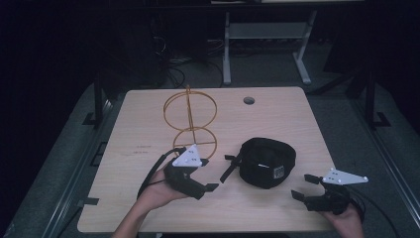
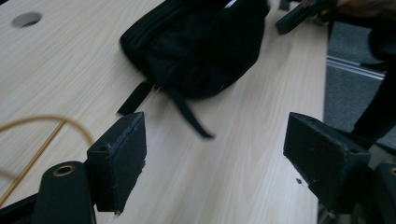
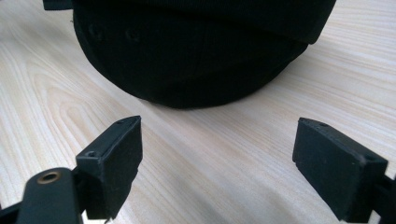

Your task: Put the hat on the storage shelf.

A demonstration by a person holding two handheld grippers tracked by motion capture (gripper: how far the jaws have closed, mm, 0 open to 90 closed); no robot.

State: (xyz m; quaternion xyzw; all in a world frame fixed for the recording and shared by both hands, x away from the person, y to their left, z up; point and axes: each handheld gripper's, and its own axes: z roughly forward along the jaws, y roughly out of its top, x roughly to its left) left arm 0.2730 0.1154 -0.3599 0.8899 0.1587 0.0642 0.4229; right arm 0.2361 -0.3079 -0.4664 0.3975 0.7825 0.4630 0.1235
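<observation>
Black cap (image 1: 266, 161) lies crown-up on the table (image 1: 148, 129); my left gripper (image 1: 208, 174) and right gripper (image 1: 303, 186) flank it, jaws open, empty.

I count one black cap (image 1: 266, 161), one gold wire stand (image 1: 190, 122), two grippers, one table (image 1: 143, 148)

In the right gripper view the black cap (image 3: 201, 51) runs off the top edge. In the left gripper view its straps (image 2: 187, 112) smear with blur, and the gold wire stand (image 2: 42, 140) is cut at the left edge.
</observation>
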